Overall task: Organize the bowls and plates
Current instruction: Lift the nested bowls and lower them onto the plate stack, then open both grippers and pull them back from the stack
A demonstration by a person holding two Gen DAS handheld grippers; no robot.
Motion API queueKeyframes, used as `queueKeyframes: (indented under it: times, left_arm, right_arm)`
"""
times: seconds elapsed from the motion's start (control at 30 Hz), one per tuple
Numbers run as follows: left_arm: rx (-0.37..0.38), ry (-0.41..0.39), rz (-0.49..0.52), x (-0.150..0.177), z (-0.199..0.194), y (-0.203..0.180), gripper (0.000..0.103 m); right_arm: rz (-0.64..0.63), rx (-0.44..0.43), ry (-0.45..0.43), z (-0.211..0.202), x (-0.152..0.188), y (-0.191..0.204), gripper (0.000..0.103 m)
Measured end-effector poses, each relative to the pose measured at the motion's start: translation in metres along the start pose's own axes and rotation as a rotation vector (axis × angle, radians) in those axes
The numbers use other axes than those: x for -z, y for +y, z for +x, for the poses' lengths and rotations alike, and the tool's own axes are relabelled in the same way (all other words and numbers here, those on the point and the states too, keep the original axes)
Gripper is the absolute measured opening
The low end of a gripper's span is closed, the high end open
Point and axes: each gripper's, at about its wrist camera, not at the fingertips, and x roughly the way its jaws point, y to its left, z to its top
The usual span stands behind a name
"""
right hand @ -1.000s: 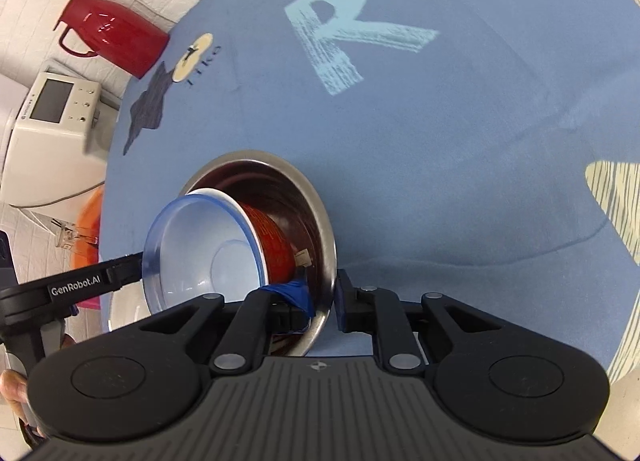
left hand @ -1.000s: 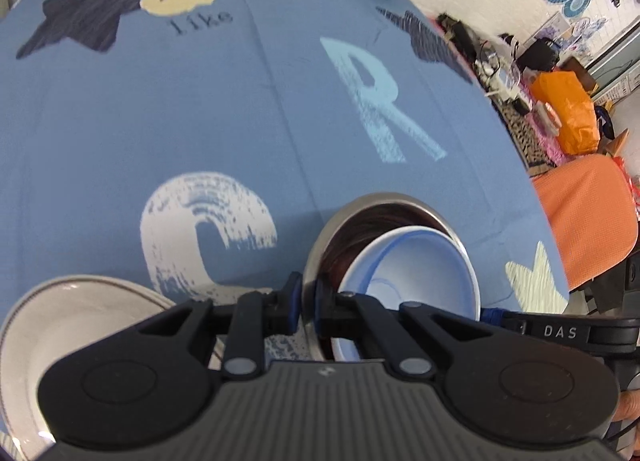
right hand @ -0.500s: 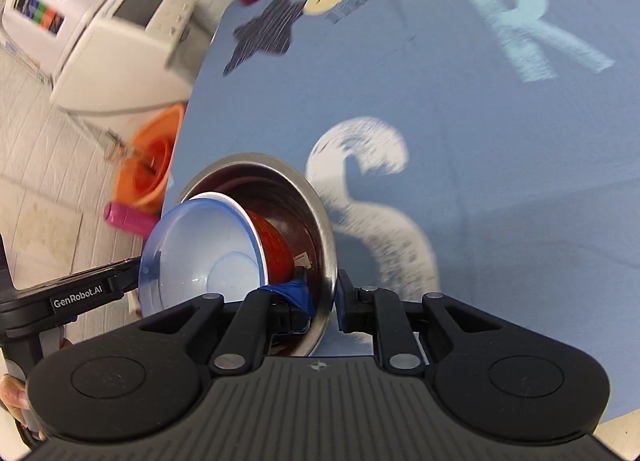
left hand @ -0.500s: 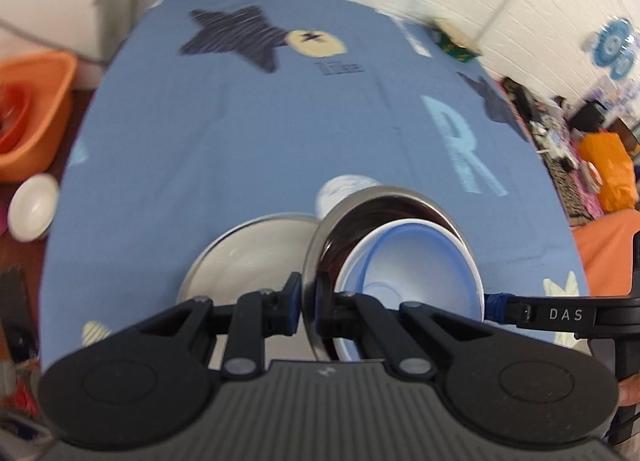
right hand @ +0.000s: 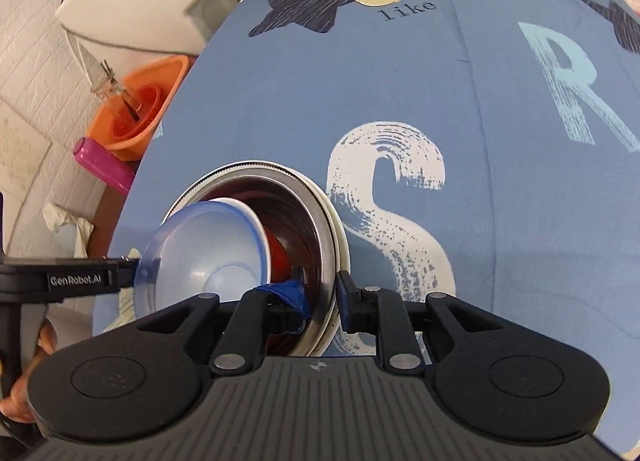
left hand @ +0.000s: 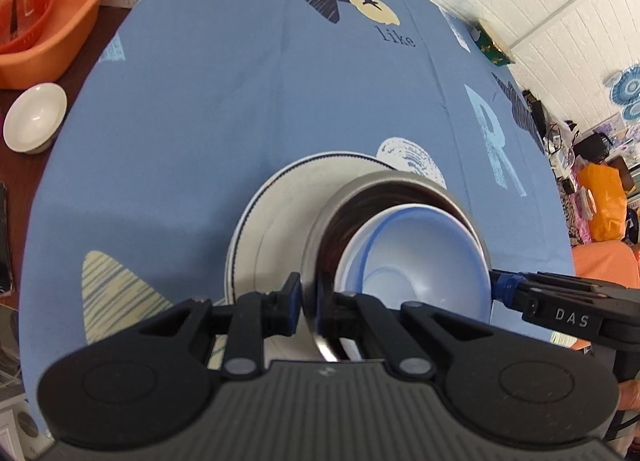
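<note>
Left wrist view: my left hand-held gripper [left hand: 309, 303] and right hand-held gripper [right hand: 322, 301] both pinch the steel bowl [left hand: 348, 201] rim over the plate [left hand: 280, 213]; I'd lower level, then release together.

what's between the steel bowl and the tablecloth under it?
A white plate with a dark rim line lies on the blue tablecloth; the steel bowl is directly above it. Clearest in the left wrist view.
</note>
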Motion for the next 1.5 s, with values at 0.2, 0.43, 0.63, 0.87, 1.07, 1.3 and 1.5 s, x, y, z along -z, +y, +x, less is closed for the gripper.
queueKeyframes:
  times: [0.2,0.43,0.63,0.87,1.07,1.3,1.5]
  left_arm:
    - [-0.026,-0.025,0.033,0.001,-0.005,0.000,0.000]
    - [-0.097,-0.132,0.033,0.001,-0.027,0.005,0.052]
    - [-0.072,-0.215,0.018,0.002,-0.044,-0.001,0.059]
    - [-0.014,-0.387,-0.047,0.021,-0.060,-0.022,0.063]
    - [-0.110,-0.590,-0.047,0.050,-0.070,-0.054,0.064]
    - [-0.184,-0.700,-0.037,0.086,-0.064,-0.087,0.067]
    - [-0.238,-0.729,0.031,0.121,-0.062,-0.111,0.070]
  right_arm:
    - [-0.082,0.009,0.004,0.002,-0.003,0.006,0.006]
    - [0.086,-0.048,-0.075,-0.012,-0.002,-0.019,0.008]
    - [0.080,-0.086,-0.199,-0.030,0.008,-0.019,0.010]
    - [0.091,-0.101,-0.416,-0.043,0.037,-0.015,0.012]
    - [0.190,-0.129,-0.476,-0.037,0.050,-0.016,0.016]
    - [0.189,-0.198,-0.634,-0.047,0.085,-0.024,0.018]
    - [0.175,-0.111,-0.631,-0.057,0.111,-0.027,0.020]
